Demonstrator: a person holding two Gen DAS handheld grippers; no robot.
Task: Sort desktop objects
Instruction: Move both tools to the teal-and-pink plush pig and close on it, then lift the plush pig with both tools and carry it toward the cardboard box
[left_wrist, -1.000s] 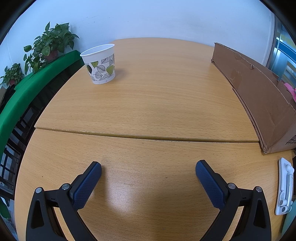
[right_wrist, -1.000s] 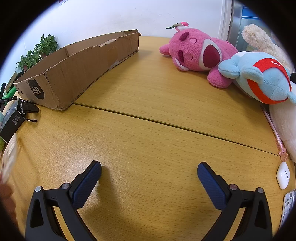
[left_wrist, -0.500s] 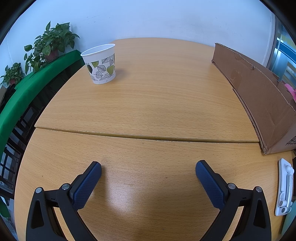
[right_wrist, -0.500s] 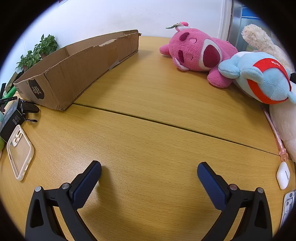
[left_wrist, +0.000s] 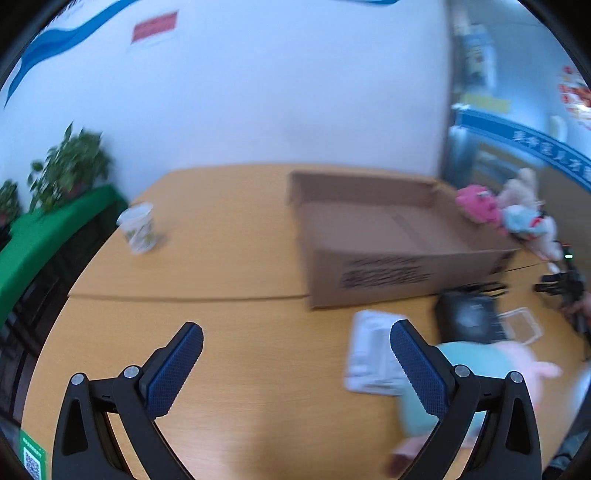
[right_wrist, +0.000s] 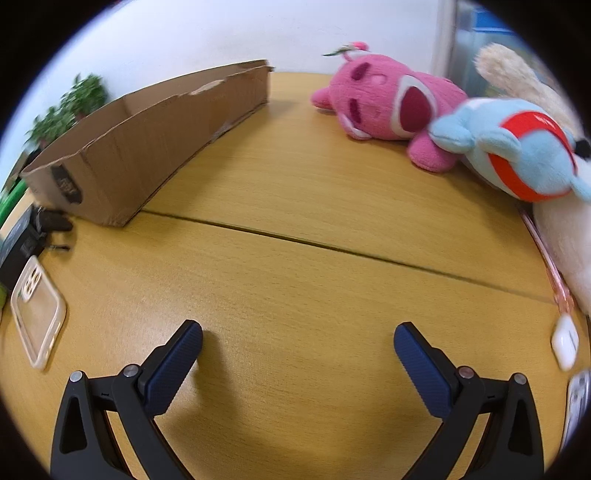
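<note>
My left gripper (left_wrist: 295, 336) is open and empty, raised above the wooden table (left_wrist: 229, 332). In its blurred view an open cardboard box (left_wrist: 388, 240) stands ahead to the right, with a white flat object (left_wrist: 369, 350), a black item (left_wrist: 465, 314), a clear phone case (left_wrist: 522, 325) and a teal-and-pink plush (left_wrist: 480, 365) in front of it. My right gripper (right_wrist: 297, 338) is open and empty just above the table (right_wrist: 295, 295). The box (right_wrist: 147, 147) is at its left, the phone case (right_wrist: 37, 317) at its near left.
A leaf-patterned paper cup (left_wrist: 138, 229) stands at the far left. Pink (right_wrist: 388, 107) and blue (right_wrist: 517, 155) plush toys lie at the right, with a white earbud case (right_wrist: 564, 339) near the right edge. Potted plants (left_wrist: 70, 166) stand on a green shelf.
My left gripper has risen and swung right, blurring its view and bringing the box interior and the items in front of it into sight. My right gripper shifted slightly.
</note>
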